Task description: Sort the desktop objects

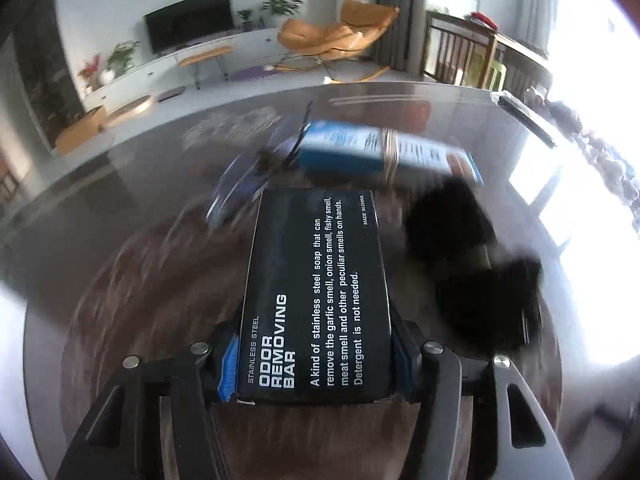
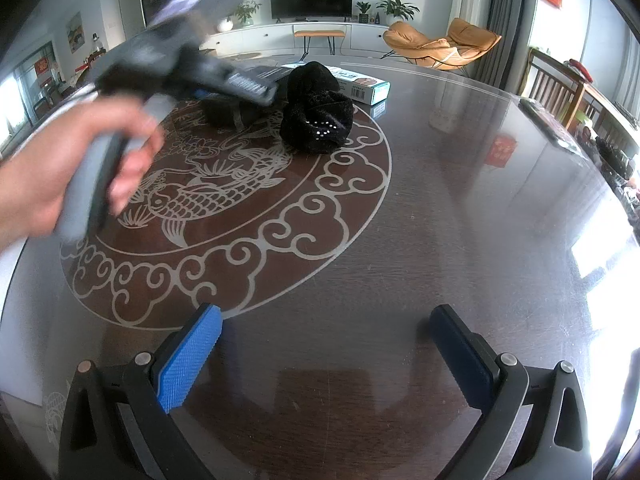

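My left gripper (image 1: 316, 364) pinches a black box (image 1: 316, 292) printed "STAINLESS STEEL ODOR REMOVING BAR", its two blue-padded fingers (image 1: 228, 376) pressed against the long sides near the box's near end. The box sticks straight out ahead of me, above the table (image 1: 132, 280), which streaks with motion blur beneath it. Just past the far end of the box lies a blue carton (image 1: 384, 152) bound across its middle with rubber bands (image 1: 390, 152), and a flat dark blue packet (image 1: 240, 188) lies to its left, blurred. To the right of my box sit two black fuzzy bundles (image 1: 472, 256), touching each other.

My right gripper (image 2: 324, 344) is spread wide, holding nothing, its blue pad (image 2: 188, 356) on one finger and the dark pad on the other hanging above bare glass near the table's near edge. Farther in, over the brown fish-and-cloud medallion (image 2: 224, 204) at the table's centre, my left hand (image 2: 80, 168) grips the grey handle of the other gripper, blurred, with the black box carried above the medallion's far left part. Behind it the black fuzzy fabric (image 2: 316, 116) rests on the medallion's far rim, and the blue carton (image 2: 360, 84) lies just beyond, toward the far edge.
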